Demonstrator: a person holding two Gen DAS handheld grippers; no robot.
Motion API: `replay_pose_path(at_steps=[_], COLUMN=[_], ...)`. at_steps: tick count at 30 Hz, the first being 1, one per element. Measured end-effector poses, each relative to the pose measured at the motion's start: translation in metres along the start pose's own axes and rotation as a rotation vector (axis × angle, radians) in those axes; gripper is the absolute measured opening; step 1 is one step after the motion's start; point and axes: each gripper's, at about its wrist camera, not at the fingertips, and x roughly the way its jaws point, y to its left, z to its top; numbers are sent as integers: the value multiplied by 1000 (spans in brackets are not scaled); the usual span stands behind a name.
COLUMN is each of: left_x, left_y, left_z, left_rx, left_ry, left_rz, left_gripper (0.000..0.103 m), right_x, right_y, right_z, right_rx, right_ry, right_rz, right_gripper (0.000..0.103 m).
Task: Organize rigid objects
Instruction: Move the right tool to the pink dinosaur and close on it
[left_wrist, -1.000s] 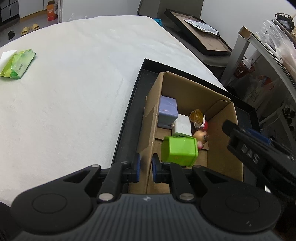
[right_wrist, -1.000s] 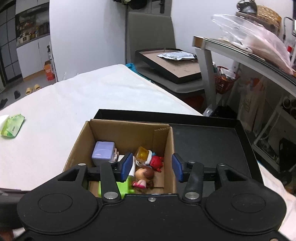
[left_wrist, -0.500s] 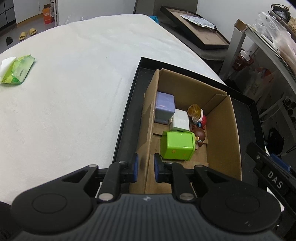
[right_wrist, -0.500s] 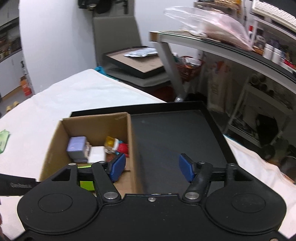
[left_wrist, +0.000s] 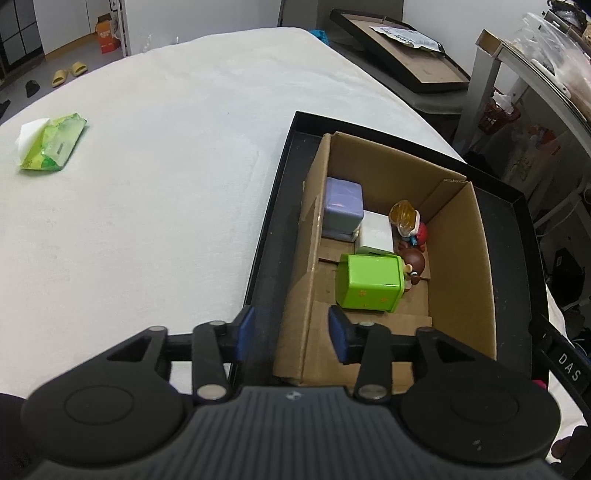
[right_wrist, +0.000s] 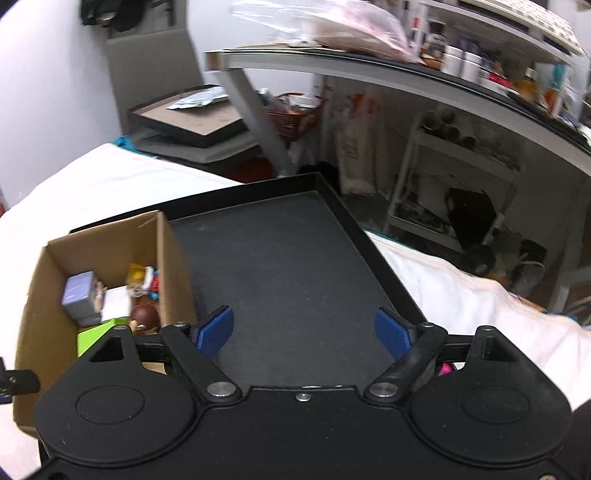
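An open cardboard box (left_wrist: 461, 258) sits in the left part of a black tray (left_wrist: 273, 206). Inside lie a green box (left_wrist: 369, 284), a lilac box (left_wrist: 341, 206), a white box (left_wrist: 376, 229) and two small figurines (left_wrist: 408, 221). My left gripper (left_wrist: 291, 336) is open, one finger on each side of the box's near left wall without touching it. My right gripper (right_wrist: 304, 334) is wide open and holds nothing. It hangs over the bare floor of the tray (right_wrist: 295, 258), with the cardboard box (right_wrist: 37, 295) to its left.
The tray rests on a white padded table (left_wrist: 147, 184), where a green wipes pack (left_wrist: 51, 142) lies at far left. A grey desk (right_wrist: 406, 85) with cluttered shelves stands beyond the table's right edge. Another framed tray (right_wrist: 192, 122) rests on a chair behind.
My left gripper, which was pinched on the box's left wall, has opened. My right gripper swung right, away from the box to the bare tray, and opened wider.
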Motion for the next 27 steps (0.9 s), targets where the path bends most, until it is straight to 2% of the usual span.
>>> replay_pose_path(at_steps=[9,19,27], left_x=[-3,0,3], left_y=[-14,-17,-22], left_z=[-3,-3,-1], left_rx=[42,27,27], left_ry=[-4,10,9], left_rz=[18,54,84], left_gripper=[57,58,58], right_x=[12,31,47], right_y=[-23,-48,-61], right_z=[-8,-17,-23], right_rx=[118,239,282], right_ry=[33,97,123], right_rz=[-108,-181,-263], right_gripper=[90,90,90])
